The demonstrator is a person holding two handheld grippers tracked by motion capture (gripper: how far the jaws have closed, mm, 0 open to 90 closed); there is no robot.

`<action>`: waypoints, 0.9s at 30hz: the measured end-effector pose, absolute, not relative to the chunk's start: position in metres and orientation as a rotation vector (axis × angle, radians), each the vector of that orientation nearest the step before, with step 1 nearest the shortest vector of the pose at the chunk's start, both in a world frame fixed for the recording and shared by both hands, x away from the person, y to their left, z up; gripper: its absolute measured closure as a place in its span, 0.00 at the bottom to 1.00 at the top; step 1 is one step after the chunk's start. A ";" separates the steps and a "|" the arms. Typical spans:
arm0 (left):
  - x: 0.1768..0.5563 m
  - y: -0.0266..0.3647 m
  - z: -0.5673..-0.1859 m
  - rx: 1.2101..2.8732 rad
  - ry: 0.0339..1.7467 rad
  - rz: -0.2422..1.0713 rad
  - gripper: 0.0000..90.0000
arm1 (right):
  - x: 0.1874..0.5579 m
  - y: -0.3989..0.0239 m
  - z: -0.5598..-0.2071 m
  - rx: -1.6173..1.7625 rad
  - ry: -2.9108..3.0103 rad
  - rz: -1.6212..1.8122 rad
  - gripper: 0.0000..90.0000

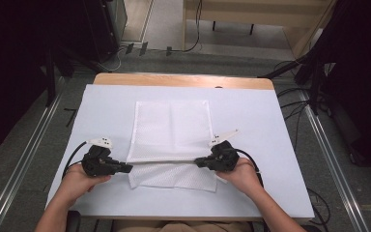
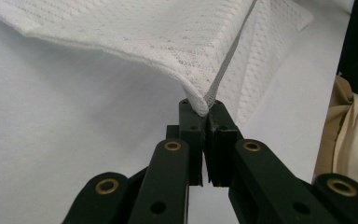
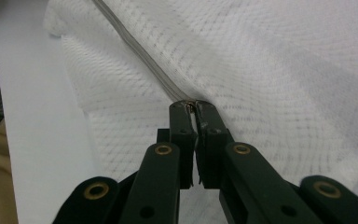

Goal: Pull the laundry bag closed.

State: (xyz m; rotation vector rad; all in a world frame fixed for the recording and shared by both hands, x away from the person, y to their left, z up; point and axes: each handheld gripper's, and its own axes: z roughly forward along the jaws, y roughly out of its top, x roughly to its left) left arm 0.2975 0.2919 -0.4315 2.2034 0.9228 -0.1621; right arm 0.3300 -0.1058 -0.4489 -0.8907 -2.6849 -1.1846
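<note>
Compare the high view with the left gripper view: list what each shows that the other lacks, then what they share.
High view alone: the right tongs shut on the zip's other end, both hands, the whole table, the floor and cables beyond.

Left gripper view alone: close up, the mesh weave, and the bag corner pinched between the black pads.

Shared: the white mesh bag, its grey zip, the left tongs shut on its end, the white tabletop.

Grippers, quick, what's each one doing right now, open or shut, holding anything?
Left gripper: shut on the mesh bag at its zipper end.
Right gripper: shut on the same bag's zipper.
</note>
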 end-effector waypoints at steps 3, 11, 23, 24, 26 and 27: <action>0.297 0.292 -0.432 2.203 0.919 -0.170 0.97 | 0.330 -0.109 -0.449 -0.896 -2.682 -1.179 0.98; 0.298 0.292 -0.433 2.214 0.916 -0.176 0.97 | 0.331 -0.121 -0.449 -0.919 -2.688 -1.165 0.98; 0.299 0.287 -0.434 2.221 0.917 -0.198 0.98 | 0.327 -0.150 -0.449 -0.953 -2.715 -1.133 0.98; 0.299 0.288 -0.435 2.220 0.918 -0.201 0.97 | 0.327 -0.150 -0.449 -0.958 -2.713 -1.127 0.98; 0.299 0.288 -0.435 2.217 0.923 -0.192 0.97 | 0.328 -0.150 -0.449 -0.964 -2.697 -1.138 0.98; 0.299 0.288 -0.434 2.219 0.924 -0.180 0.97 | 0.329 -0.149 -0.449 -0.969 -2.689 -1.146 0.98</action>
